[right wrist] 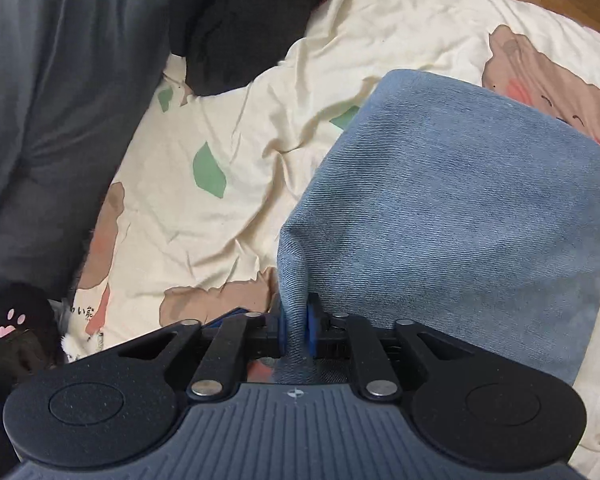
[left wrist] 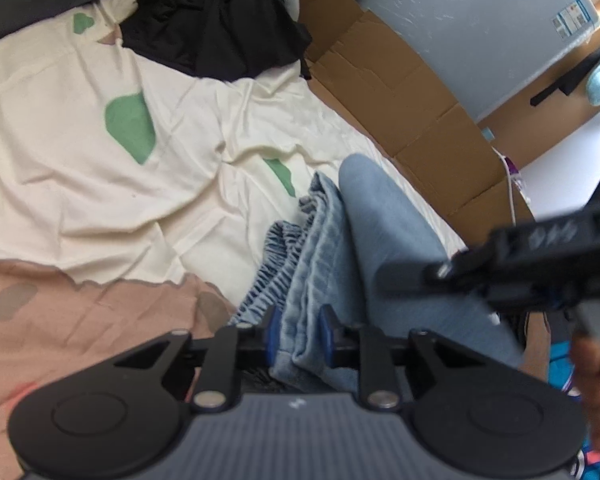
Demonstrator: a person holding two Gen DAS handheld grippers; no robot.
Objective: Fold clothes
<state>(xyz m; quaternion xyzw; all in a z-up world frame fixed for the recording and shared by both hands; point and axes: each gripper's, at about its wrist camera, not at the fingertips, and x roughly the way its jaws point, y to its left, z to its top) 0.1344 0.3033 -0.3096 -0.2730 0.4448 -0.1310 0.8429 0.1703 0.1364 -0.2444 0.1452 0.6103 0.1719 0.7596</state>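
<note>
My left gripper (left wrist: 300, 330) clamps the folded jeans (left wrist: 328, 264) beside their elastic waistband; my right gripper (right wrist: 296, 330) pinches a bunched denim edge, the rest draped ahead over the bed sheet (right wrist: 228, 216)

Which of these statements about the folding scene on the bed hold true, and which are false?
1. The left gripper has the denim garment between its fingers. True.
2. The denim garment is red. False: it is light blue.
3. The right gripper has nothing between its fingers. False: a pinch of the denim garment runs between them.
4. A black garment lies bunched on the bed sheet. True.
5. The bed sheet is plain white. False: it is cream, printed with green leaf shapes and brown patches.
6. Cardboard lies beyond the sheet's edge. True.
</note>
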